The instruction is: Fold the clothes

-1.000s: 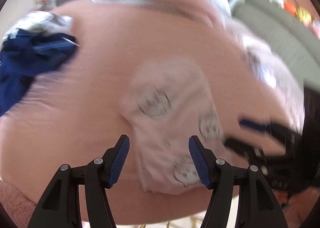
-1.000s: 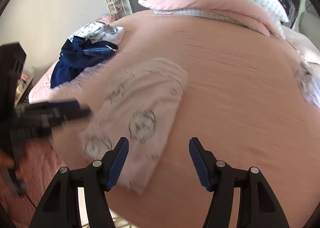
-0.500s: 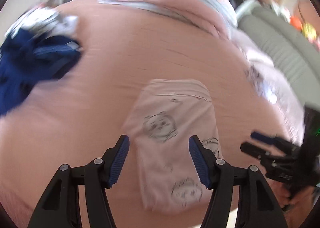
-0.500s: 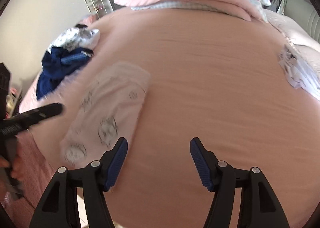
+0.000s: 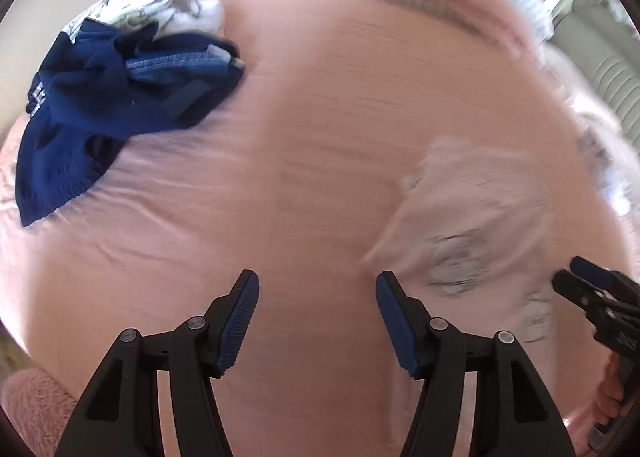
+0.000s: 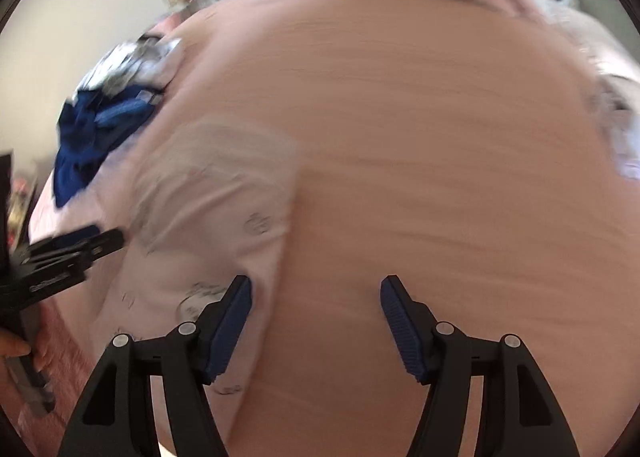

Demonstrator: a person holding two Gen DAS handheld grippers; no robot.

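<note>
Folded pink garment lies between both wide-open, empty claws; navy clothes pile well apart.

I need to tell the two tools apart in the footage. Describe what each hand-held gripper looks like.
They look identical. The left hand-held gripper has two black angular plastic arms with triangular cut-outs and silver rivets at the joints; each finger ends in a ribbed blue pad. The right hand-held gripper has the same black frame, rivets and blue ribbed pads. No cables or sleeves show.
</note>
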